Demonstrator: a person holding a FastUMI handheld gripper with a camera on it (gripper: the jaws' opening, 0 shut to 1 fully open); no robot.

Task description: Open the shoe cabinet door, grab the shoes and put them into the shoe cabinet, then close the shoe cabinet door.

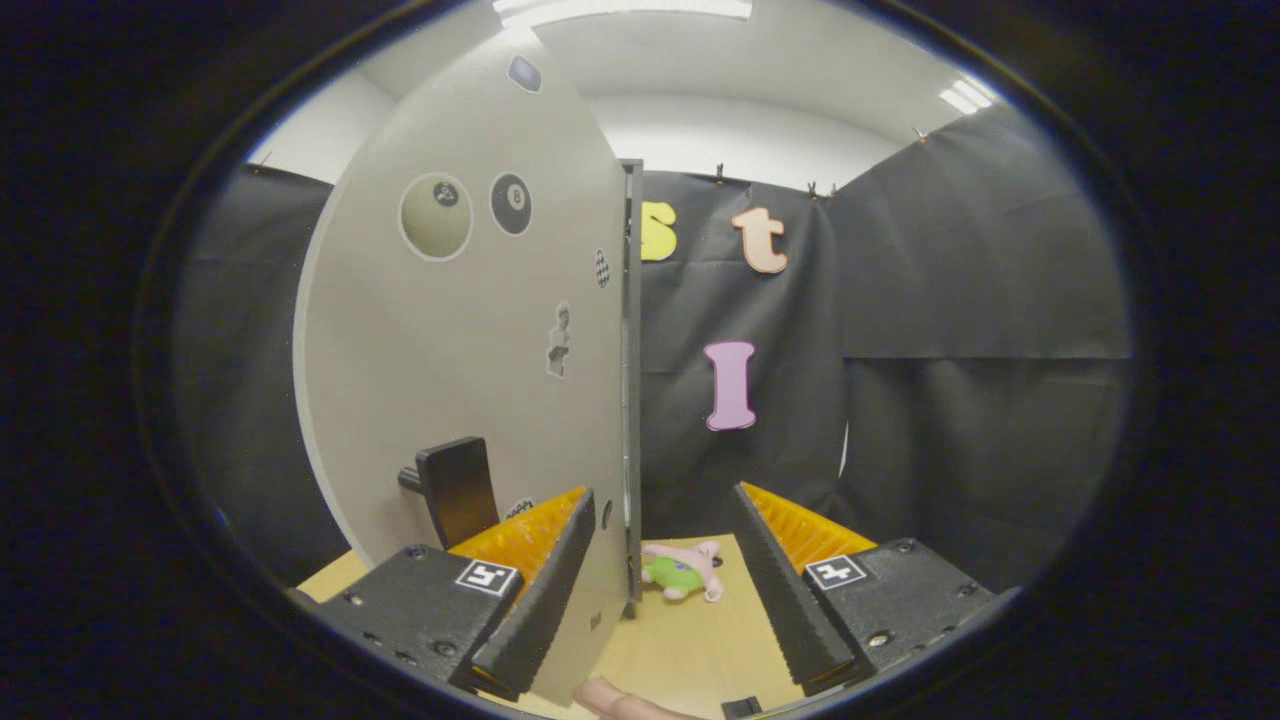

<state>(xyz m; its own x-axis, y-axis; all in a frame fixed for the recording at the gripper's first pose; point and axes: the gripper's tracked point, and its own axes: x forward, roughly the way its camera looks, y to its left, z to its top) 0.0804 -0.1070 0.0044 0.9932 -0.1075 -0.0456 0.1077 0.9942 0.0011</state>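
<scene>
The shoe cabinet door (470, 380) stands as one tall pale grey panel in the left half of the frame, seen nearly edge-on, its free edge running down the middle of the picture to the table (690, 640). One dark handle (455, 490) sticks out from its face low down, at lower left of centre. On the panel sit several stickers: two round billiard-ball ones (472, 210) side by side in the upper part, one small dark one near the top, one small chequered one by the edge, and one small figure sticker at mid-height.

The gripper (660, 580) sits at the bottom of the frame with its jaws apart; the door's lower edge passes between the two fingers, close against the left one, while the right one stands clear of it. Whether the left finger actually touches the panel I cannot tell. Each finger block carries one square black-and-white marker.

Just right of the door's foot, between the fingers and a little beyond them, lies one small plush toy (683, 572), pink with a green middle, on the light wooden table. At the very bottom centre one fingertip of a person (610, 698) shows.

Black cloth walls close the booth behind, and two ceiling light strips glow at the top.
</scene>
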